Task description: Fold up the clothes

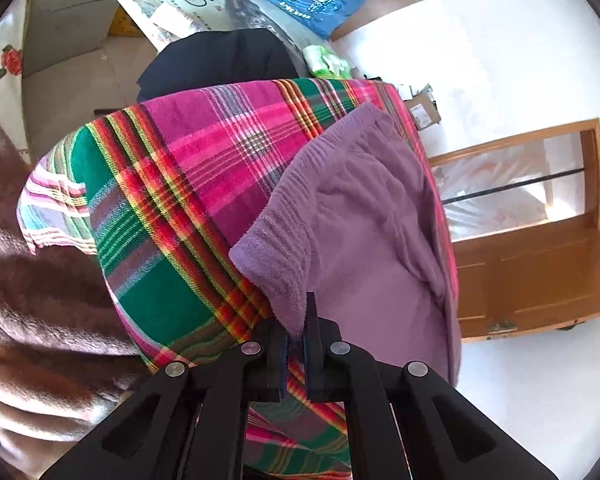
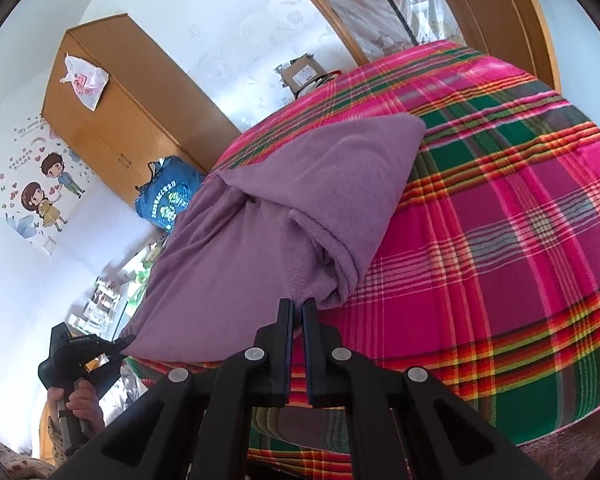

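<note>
Left gripper (image 1: 298,320) clamped nearly closed, fingers pinching a fold of purple garment (image 1: 360,208). Right gripper (image 2: 298,312) likewise narrowed onto the same fabric's edge. Hand (image 2: 82,404) wrapped around the left gripper's handle.

A bed covered by a plaid blanket (image 1: 188,184) in pink, green, red and yellow carries the work. Directly on the blanket lies 1 purple garment (image 1: 364,208), fleecy, partly folded, with a flap doubled over itself; it rests toward one edge of the bed. A dark cloth (image 1: 216,64) sits at the far side, just beyond the plaid blanket's edge.
</note>
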Demonstrator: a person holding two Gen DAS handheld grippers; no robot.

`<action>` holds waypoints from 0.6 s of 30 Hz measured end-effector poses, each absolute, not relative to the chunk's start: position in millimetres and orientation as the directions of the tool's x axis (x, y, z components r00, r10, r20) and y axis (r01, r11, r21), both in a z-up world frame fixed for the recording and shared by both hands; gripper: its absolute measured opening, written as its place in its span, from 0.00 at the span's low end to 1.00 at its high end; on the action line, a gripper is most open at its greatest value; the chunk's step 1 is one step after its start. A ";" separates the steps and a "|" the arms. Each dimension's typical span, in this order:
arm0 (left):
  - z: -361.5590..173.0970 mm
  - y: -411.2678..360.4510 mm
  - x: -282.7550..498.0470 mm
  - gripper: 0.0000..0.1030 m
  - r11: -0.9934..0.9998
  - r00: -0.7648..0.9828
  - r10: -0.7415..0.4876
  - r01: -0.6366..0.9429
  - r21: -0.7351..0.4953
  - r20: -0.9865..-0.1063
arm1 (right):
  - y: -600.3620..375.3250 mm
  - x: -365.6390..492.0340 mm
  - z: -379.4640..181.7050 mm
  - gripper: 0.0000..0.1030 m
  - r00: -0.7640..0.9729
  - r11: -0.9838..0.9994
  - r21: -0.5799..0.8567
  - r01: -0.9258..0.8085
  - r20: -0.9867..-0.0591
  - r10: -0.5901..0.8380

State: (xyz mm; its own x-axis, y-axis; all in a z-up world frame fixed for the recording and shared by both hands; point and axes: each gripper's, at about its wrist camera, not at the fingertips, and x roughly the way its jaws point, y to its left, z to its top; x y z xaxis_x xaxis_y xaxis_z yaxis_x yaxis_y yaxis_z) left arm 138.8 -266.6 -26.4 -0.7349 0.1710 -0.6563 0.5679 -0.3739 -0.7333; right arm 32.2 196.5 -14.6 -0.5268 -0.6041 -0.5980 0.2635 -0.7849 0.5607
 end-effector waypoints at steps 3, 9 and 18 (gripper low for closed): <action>-23.9 -264.8 140.2 0.15 -0.386 -0.732 0.162 0.570 -0.725 -0.662 | 194.0 28.8 -20.2 0.05 -0.508 -0.783 0.563 0.264 -0.609 -0.609; -3.4 -261.1 145.7 0.27 -0.462 -0.734 0.086 0.569 -0.680 -0.673 | 190.7 27.2 -23.9 0.11 -0.470 -0.791 0.537 0.293 -0.640 -0.608; 24.0 -227.7 106.3 0.37 -0.636 -0.763 0.167 0.400 -0.659 -0.624 | 229.2 25.3 -16.4 0.32 -0.555 -0.804 0.541 0.245 -0.602 -0.574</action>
